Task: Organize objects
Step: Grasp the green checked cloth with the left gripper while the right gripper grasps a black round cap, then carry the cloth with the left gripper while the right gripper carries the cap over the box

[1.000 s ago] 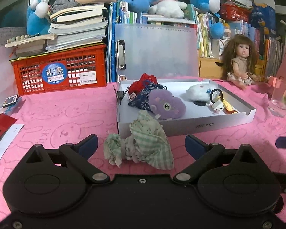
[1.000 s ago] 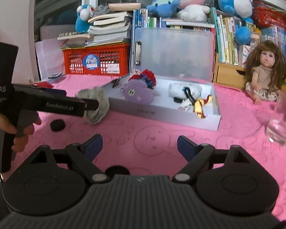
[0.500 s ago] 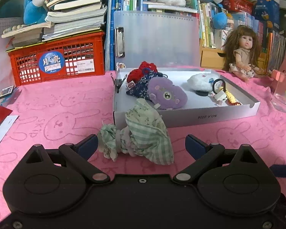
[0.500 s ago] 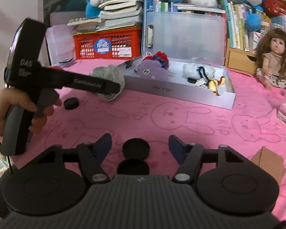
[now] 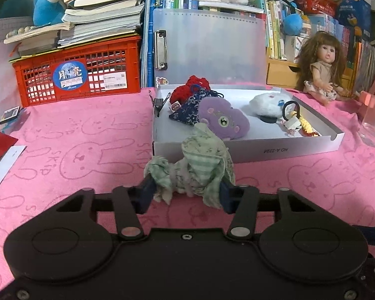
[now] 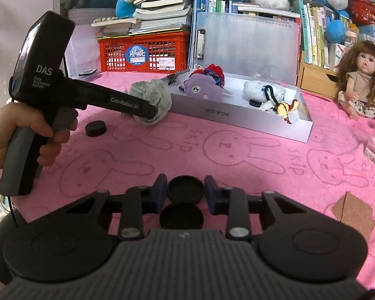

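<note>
Left wrist view: the left tongs (image 5: 186, 193) clamp a crumpled green-checked cloth bundle (image 5: 193, 167) above the pink rabbit-print worktop (image 5: 87, 155), just in front of the shallow white cardboard tray (image 5: 275, 150) holding a purple plush toy (image 5: 223, 121).

Right wrist view: the right tongs (image 6: 185, 193) close around a round black disc (image 6: 185, 189), touching both pads, with a second black disc (image 6: 181, 215) just behind it on the worktop.

Pink cloth (image 5: 92, 135) with rabbit outlines fills the frame; green-checked pouch (image 5: 200, 170) low centre; white box (image 5: 282, 150) mid-right holds a purple plush (image 5: 222, 121); red crate (image 5: 77, 75) upper left; black discs (image 6: 185, 188) at bottom centre.
</note>
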Tool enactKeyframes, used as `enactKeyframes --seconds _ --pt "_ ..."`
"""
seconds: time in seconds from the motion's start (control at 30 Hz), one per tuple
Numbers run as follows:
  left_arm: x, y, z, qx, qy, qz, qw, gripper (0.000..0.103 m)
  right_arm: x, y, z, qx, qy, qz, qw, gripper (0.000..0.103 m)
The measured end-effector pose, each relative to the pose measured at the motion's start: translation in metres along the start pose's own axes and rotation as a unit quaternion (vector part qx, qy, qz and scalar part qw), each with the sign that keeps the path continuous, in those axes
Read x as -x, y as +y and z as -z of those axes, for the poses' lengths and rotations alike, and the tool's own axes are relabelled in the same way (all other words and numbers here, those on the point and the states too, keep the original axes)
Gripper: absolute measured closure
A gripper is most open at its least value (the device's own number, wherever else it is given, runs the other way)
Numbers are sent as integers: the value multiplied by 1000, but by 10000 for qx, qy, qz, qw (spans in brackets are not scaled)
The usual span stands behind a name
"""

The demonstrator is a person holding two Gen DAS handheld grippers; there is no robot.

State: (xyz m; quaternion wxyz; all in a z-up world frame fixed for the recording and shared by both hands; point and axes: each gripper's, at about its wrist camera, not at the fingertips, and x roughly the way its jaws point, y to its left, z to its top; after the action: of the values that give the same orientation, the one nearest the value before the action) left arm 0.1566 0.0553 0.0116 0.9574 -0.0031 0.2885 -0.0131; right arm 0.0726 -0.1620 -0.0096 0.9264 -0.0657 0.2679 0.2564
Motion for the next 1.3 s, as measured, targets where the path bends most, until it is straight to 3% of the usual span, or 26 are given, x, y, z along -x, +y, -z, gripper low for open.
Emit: enactKeyframes --seconds 0.47,0.53,1.3 --pt "19 -13 -4 -196 -150 243 9994 72 2 -10 -8 -333 -200 355 9986 66" --pt "22 -15 -5 -166 -171 290 9993 81 0 -12 -9 -359 -161 517 9979 67" --pt "43 -23 -15 -116 -379 546 9977 81 -1 -40 -15 -941 -365 971 9901 67"
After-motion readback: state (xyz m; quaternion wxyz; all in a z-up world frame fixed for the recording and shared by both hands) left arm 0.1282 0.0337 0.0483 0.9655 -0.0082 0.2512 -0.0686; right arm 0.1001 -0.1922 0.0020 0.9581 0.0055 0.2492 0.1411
